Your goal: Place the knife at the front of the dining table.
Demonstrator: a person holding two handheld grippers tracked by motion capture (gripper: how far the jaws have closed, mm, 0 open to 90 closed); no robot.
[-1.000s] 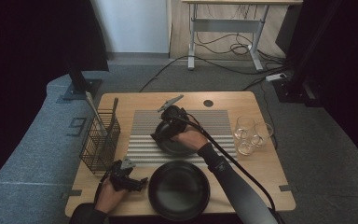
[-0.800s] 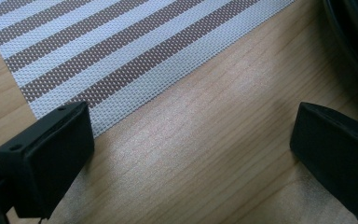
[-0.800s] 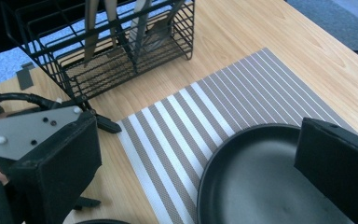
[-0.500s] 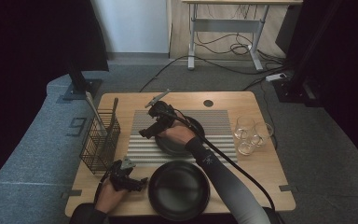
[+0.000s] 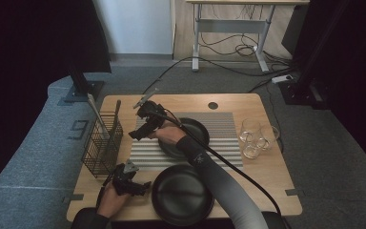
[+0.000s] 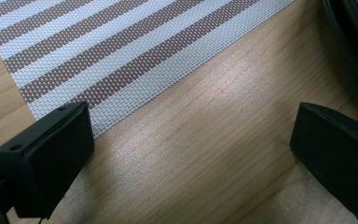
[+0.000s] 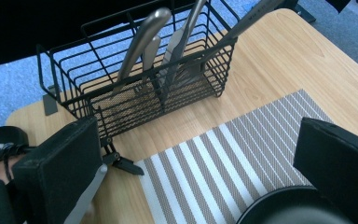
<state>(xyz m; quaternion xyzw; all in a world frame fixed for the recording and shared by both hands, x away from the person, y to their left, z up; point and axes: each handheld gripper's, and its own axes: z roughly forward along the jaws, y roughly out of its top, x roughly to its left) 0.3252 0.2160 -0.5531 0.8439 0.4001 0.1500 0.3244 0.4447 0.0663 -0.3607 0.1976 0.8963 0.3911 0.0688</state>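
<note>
My right gripper (image 5: 137,132) hovers open and empty over the left part of the striped mat (image 5: 219,125), jaws pointing at the black wire basket (image 5: 101,145). In the right gripper view its jaws (image 7: 200,163) stand wide apart, facing the basket (image 7: 144,88) with several metal cutlery pieces (image 7: 142,39) upright in it. One black plate (image 5: 183,138) lies on the mat behind that hand. My left gripper (image 5: 140,187) rests open on the wood at the front left, beside a second black plate (image 5: 182,194). The left gripper view has its jaws (image 6: 193,149) empty over bare wood, with the mat corner (image 6: 121,42) beyond.
Two clear glasses (image 5: 255,138) stand at the table's right side. A round hole (image 5: 213,105) marks the far edge of the table. The right gripper's cable (image 5: 228,164) trails along the forearm. Bare wood lies between basket and mat.
My right gripper has swung left from above the plate on the mat toward the wire basket. The left gripper has stayed put.
</note>
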